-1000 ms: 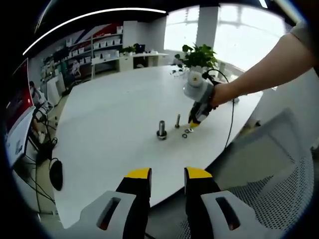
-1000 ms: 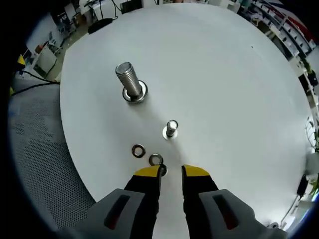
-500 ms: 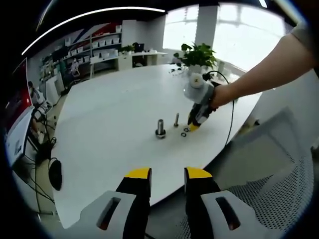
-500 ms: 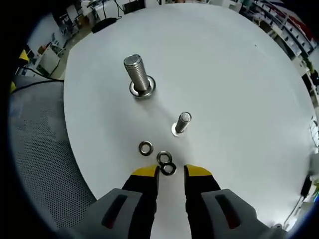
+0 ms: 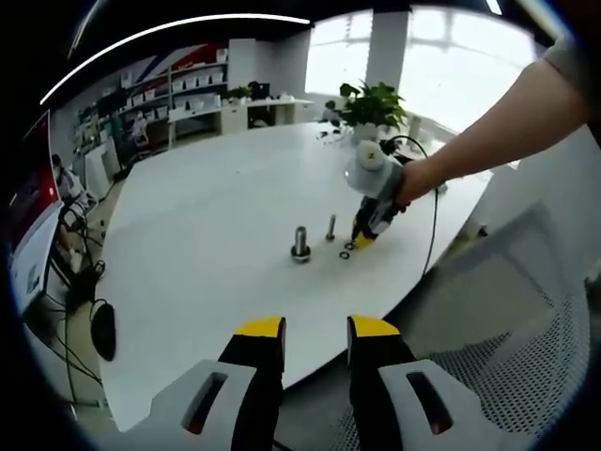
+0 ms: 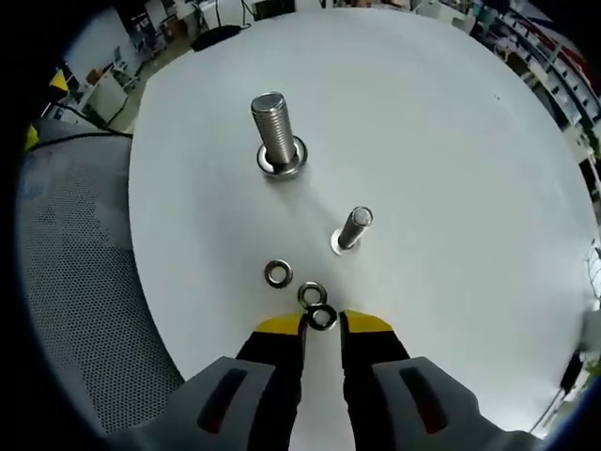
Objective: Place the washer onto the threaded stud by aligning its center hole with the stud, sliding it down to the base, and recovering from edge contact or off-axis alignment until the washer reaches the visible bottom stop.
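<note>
White table [image 5: 207, 235] spreads wide in the left gripper view, and the left tongs [image 5: 315, 326] hang off its near edge at six o'clock, yellow tips parted, nothing between them. Out toward one o'clock a person's hand [image 5: 413, 178] brings the right tongs [image 5: 364, 240] down to the tabletop, right beside the small washers [image 5: 346, 252]. Just left of them stand the thin stud [image 5: 331, 227] and the big bolt [image 5: 300, 242].

Over to the right gripper view: the right tongs [image 6: 322, 322] sit at six o'clock, slightly parted, with the dark washer [image 6: 323, 318] lying flat on the table [image 6: 451, 169] right in the gap between the tips. I cannot tell whether they pinch it. A second washer [image 6: 311, 295] touches it at twelve o'clock, a third [image 6: 278, 273] lies at eleven. The thin stud [image 6: 354, 228] stands beyond, bare; the big bolt [image 6: 275, 133] further off at eleven.
</note>
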